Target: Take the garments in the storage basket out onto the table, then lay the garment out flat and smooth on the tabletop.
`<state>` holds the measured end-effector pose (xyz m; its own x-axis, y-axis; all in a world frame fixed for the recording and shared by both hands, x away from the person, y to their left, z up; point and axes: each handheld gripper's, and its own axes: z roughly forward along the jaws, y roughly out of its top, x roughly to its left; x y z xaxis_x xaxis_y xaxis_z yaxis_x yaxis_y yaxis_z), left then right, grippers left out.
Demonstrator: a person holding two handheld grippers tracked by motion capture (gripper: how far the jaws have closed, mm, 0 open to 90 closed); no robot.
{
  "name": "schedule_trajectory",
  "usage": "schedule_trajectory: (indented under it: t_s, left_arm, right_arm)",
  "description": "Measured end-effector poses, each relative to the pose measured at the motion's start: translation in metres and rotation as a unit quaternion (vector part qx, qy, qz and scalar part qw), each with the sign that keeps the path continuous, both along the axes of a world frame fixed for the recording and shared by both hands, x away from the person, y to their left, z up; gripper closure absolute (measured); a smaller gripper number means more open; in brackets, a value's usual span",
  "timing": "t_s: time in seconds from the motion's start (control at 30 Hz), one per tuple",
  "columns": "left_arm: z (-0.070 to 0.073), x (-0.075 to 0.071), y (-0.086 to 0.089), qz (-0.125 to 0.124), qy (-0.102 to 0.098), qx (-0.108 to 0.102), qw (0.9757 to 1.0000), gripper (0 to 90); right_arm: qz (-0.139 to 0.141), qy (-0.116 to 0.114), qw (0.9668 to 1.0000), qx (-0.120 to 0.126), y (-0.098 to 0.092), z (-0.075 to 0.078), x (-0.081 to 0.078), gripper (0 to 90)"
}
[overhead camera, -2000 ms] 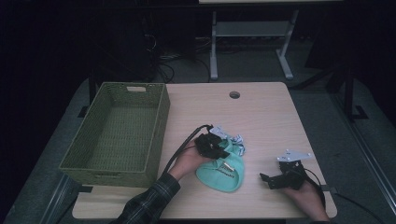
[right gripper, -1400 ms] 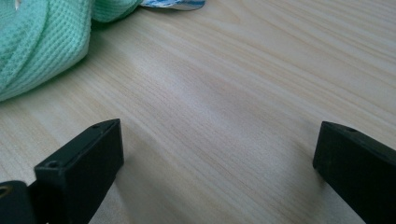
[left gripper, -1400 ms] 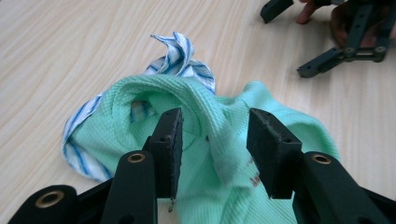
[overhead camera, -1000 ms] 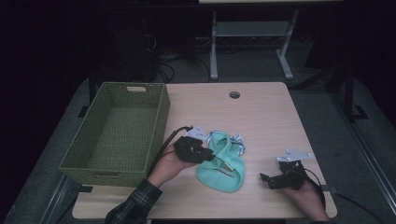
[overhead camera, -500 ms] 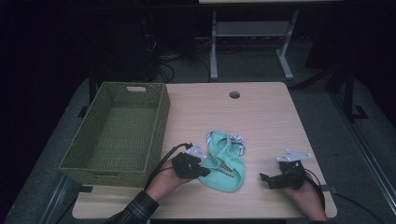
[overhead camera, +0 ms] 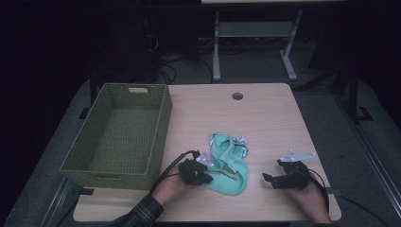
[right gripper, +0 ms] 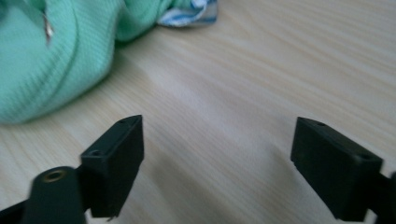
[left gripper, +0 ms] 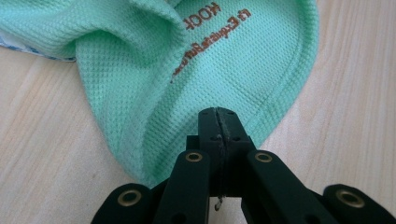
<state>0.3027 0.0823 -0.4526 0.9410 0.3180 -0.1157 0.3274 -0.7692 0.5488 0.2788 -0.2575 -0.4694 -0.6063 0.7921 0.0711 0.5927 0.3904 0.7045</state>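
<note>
A mint-green cloth (overhead camera: 229, 166) with brown lettering and a blue-white patterned piece lies crumpled on the wooden table (overhead camera: 265, 123), near its front edge. My left gripper (overhead camera: 204, 176) is at the cloth's near-left edge. In the left gripper view its jaws (left gripper: 217, 114) are pressed together on a fold of the cloth (left gripper: 196, 56). My right gripper (overhead camera: 267, 179) rests low on the table to the right of the cloth and points at it. Its jaws (right gripper: 217, 158) stand apart over bare wood and have just been closing a little. The cloth (right gripper: 46, 70) lies ahead to their left.
A green woven basket (overhead camera: 163, 118) stands on the left part of the table, its right wall close to my left hand. A round cable hole (overhead camera: 237, 96) sits near the far edge. Metal table legs and cables show on the dark floor beyond.
My left hand has drawn back toward the table's front edge and sunk onto the cloth's near-left edge, uncovering more of the cloth. The right hand has stayed in place.
</note>
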Motion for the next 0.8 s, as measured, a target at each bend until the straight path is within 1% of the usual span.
schedule_trajectory:
  t_s: [0.03,0.07,0.1,0.17,0.2,0.3,0.37,0.4,0.47,0.53,0.57,0.6,0.63,0.67,0.73,0.8]
  left_arm:
    - [0.0,0.0,0.0,0.0,0.0,-0.001,1.0,89.4]
    - [0.0,0.0,0.0,0.0,0.0,-0.003,1.0,89.5]
    - [0.0,0.0,0.0,0.0,0.0,-0.003,1.0,89.5]
    - [-0.001,0.0,0.0,-0.001,-0.001,-0.004,1.0,89.6]
    - [-0.001,0.0,0.0,-0.001,-0.001,-0.004,1.0,89.6]
    - [-0.001,0.001,0.001,-0.001,0.001,-0.005,1.0,89.6]
    - [-0.001,0.001,0.001,0.0,0.004,-0.007,1.0,89.6]
    - [-0.001,0.001,0.001,0.0,0.004,-0.006,1.0,89.6]
    - [-0.001,0.001,0.001,0.001,0.004,-0.006,1.0,89.6]
    - [-0.001,0.001,0.001,0.0,0.002,-0.005,1.0,89.6]
    - [-0.001,0.001,0.001,0.001,0.002,-0.005,1.0,89.6]
    - [-0.001,0.001,0.001,0.001,0.003,-0.005,1.0,89.6]
    - [-0.001,0.001,0.001,0.003,0.004,-0.005,1.0,89.6]
    - [-0.001,0.001,0.001,0.003,0.004,-0.005,1.0,89.6]
    - [-0.001,0.001,0.0,0.003,0.002,-0.003,1.0,89.6]
    - [0.0,0.001,0.0,0.003,0.003,-0.002,1.0,89.6]
  right_arm:
    - [-0.001,0.0,1.0,0.005,0.0,0.001,0.0,21.2]
    - [0.001,0.003,0.9998,0.017,0.0,0.005,0.003,25.4]
    - [0.001,0.003,0.9998,0.017,0.0,0.005,0.003,25.4]
    - [0.005,0.0,0.9996,0.028,0.001,0.01,0.006,29.9]
    - [0.005,0.0,0.9996,0.028,0.001,0.01,0.006,29.9]
    - [0.012,-0.006,0.9992,0.037,0.003,0.016,0.011,34.0]
    - [0.021,-0.009,0.9989,0.04,0.009,0.02,0.019,37.8]
    - [0.021,-0.009,0.9989,0.04,0.009,0.02,0.019,37.8]
    - [0.026,-0.01,0.9989,0.039,0.013,0.021,0.024,39.9]
    - [0.032,-0.01,0.9988,0.036,0.017,0.022,0.031,42.1]
    - [0.036,-0.011,0.9987,0.033,0.022,0.024,0.037,44.0]
    - [0.036,-0.011,0.9987,0.033,0.022,0.024,0.037,44.0]
    - [0.042,-0.011,0.9986,0.031,0.025,0.024,0.043,45.6]
    - [0.042,-0.011,0.9986,0.031,0.025,0.024,0.043,45.6]
    - [0.041,-0.009,0.9985,0.036,0.028,0.024,0.05,47.8]
    - [0.038,-0.004,0.9986,0.036,0.03,0.024,0.054,49.8]
